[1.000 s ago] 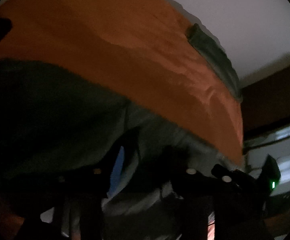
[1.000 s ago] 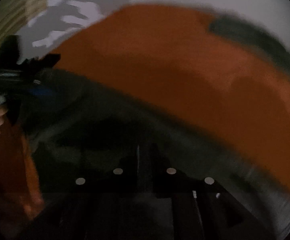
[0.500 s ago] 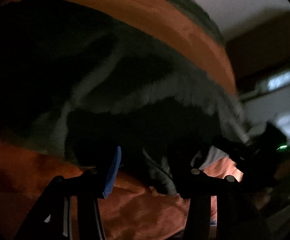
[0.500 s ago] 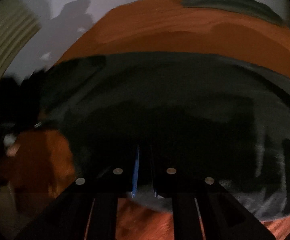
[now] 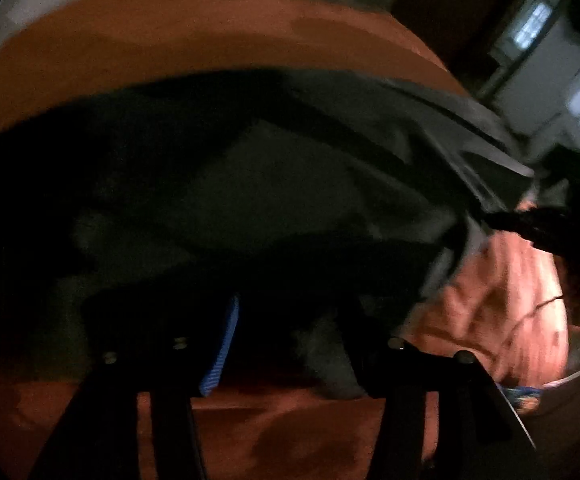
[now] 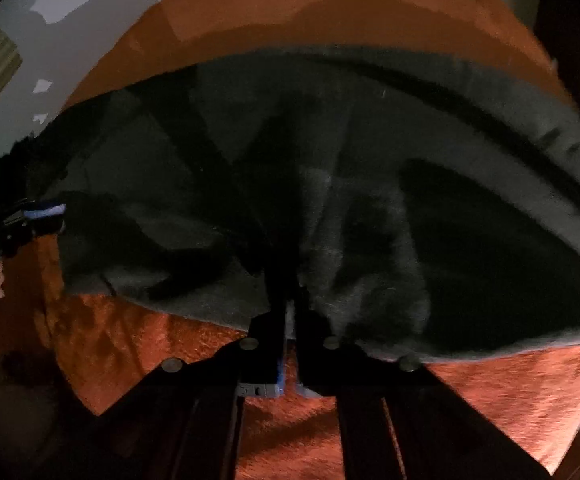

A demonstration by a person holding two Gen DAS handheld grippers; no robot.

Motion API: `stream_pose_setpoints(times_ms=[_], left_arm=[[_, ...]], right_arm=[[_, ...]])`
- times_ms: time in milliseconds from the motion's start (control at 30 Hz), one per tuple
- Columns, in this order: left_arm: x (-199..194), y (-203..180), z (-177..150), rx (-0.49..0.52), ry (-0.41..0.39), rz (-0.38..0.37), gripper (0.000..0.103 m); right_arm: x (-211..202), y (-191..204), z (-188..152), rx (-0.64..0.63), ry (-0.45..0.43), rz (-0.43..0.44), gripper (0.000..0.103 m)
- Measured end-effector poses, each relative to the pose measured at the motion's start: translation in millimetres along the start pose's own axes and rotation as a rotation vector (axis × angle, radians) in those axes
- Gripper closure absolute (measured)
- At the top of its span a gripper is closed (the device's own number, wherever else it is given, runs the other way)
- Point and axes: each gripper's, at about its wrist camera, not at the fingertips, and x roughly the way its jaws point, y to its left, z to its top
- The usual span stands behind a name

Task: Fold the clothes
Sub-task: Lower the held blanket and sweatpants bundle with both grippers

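The likeliest slip was the fold skewing: the left gripper (image 5: 290, 320) was opening, its jaws wide with dark cloth loose between them, while the right gripper (image 6: 290, 320) was pinched nearly closed on the near hem, so any pull might drag that side alone. The dark grey garment (image 6: 330, 200) spread ahead of both claws on the orange blanket (image 6: 490, 400), its edge at their tips.
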Motion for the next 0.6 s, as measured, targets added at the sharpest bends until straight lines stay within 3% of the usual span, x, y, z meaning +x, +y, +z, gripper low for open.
stream_pose_setpoints(times_ms=[67,133,233,267,300,333,400,600], left_arm=[[22.1,-5.2,-0.2,0.010,0.018,0.053,0.047],[40.3,-10.9,-0.4,0.025,0.025,0.107,0.046],[41.9,-20.0,-1.8,0.059,-0.014,0.166,0.045],[42.2,-20.1,-1.1,0.062,-0.019,0.169,0.045],[42.1,-16.8,1.2,0.051,-0.017,0.153,0.045],[42.0,-12.2,4.3,0.030,-0.013,0.130,0.044],[42.2,-3.8,10.5,-0.010,-0.006,0.091,0.044],[46.9,1.2,24.0,-0.038,-0.005,0.082,0.041]], right_arm=[[-0.7,-5.1,-2.9,-0.014,0.003,-0.015,0.090],[-2.0,-18.9,-1.6,-0.044,0.015,-0.106,0.090],[-14.2,-82.3,-2.1,0.060,0.013,-0.242,0.090],[-18.5,-109.7,-4.2,0.123,0.018,-0.269,0.091],[-23.0,-138.8,-7.0,0.189,0.020,-0.281,0.100],[-27.3,-161.6,-9.2,0.238,0.015,-0.279,0.103],[-35.4,-195.9,-11.6,0.301,-0.002,-0.263,0.103],[-53.2,-221.6,-4.6,0.449,-0.009,-0.256,0.102]])
